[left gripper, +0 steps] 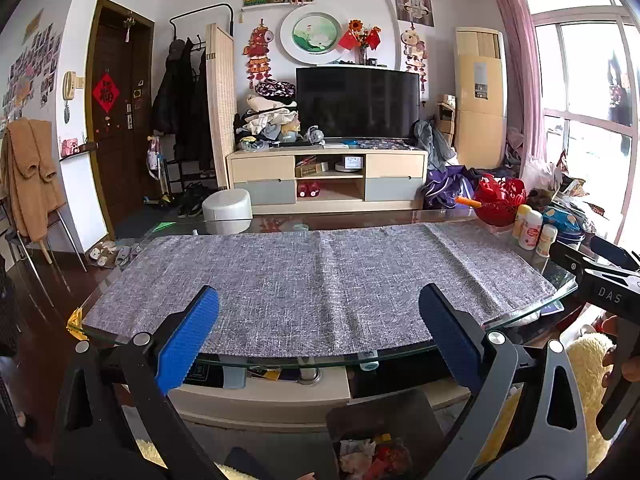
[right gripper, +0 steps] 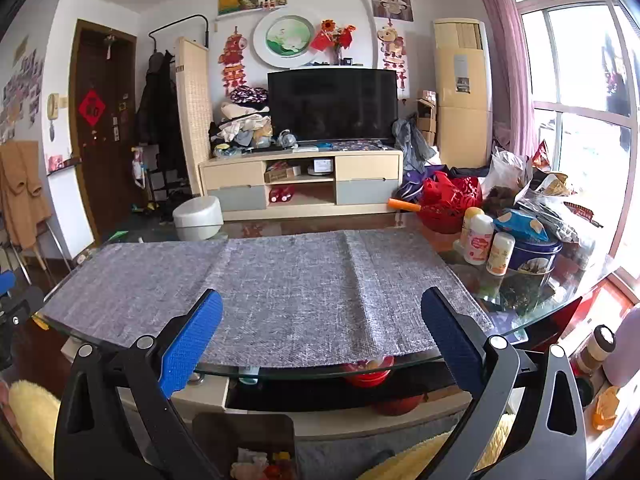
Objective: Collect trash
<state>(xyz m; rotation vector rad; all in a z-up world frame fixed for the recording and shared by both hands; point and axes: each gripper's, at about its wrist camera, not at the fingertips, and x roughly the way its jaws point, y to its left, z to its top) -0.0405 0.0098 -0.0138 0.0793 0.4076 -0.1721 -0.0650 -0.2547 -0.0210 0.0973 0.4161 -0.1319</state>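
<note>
trash [left gripper: 374, 458] fills the bin [left gripper: 384, 420] below both spread, empty grippers.

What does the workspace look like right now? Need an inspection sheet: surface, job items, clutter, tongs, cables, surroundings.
Surface: glass table with grey cloth mat; no loose trash seen on the mat.
Job's things: dark bin on the floor by the near edge, crumpled scraps inside.
Clutter: red basket, three small bottles, blue tin and snack bags at the table's right end.
Tongs: left tongs open, empty; right tongs open, empty.
Cables: nothing seen.
Surroundings: TV on cabinet, door, window.
</note>
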